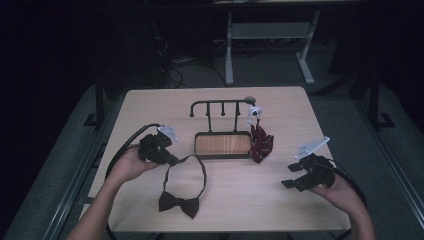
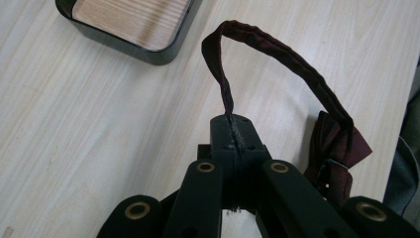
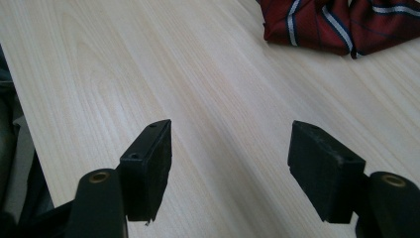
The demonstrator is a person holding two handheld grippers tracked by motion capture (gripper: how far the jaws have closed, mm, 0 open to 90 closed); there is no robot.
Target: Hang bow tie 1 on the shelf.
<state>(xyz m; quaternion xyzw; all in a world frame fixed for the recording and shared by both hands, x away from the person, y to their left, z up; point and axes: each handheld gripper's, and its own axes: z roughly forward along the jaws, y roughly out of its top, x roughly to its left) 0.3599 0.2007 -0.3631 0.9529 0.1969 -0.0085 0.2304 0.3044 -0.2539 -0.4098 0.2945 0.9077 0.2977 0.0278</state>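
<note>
A dark maroon bow tie (image 1: 178, 203) lies near the table's front edge, its neck strap (image 1: 200, 167) looping up towards the left. My left gripper (image 1: 174, 161) is shut on that strap, pinching it between its closed pads, as the left gripper view shows (image 2: 233, 126); there the strap (image 2: 277, 52) arches away and comes back to the bow (image 2: 341, 146) at the right. My right gripper (image 1: 291, 175) is held open over bare wood at the front right, its fingertips (image 3: 148, 163) wide apart with nothing between them.
A black rack with hooks (image 1: 220, 105) stands on a wooden-floored tray (image 1: 222, 156) at mid table. A striped red tie (image 1: 260, 142) hangs from the rack's right end and bunches on the table (image 3: 341, 22). Bare wood lies between the hands.
</note>
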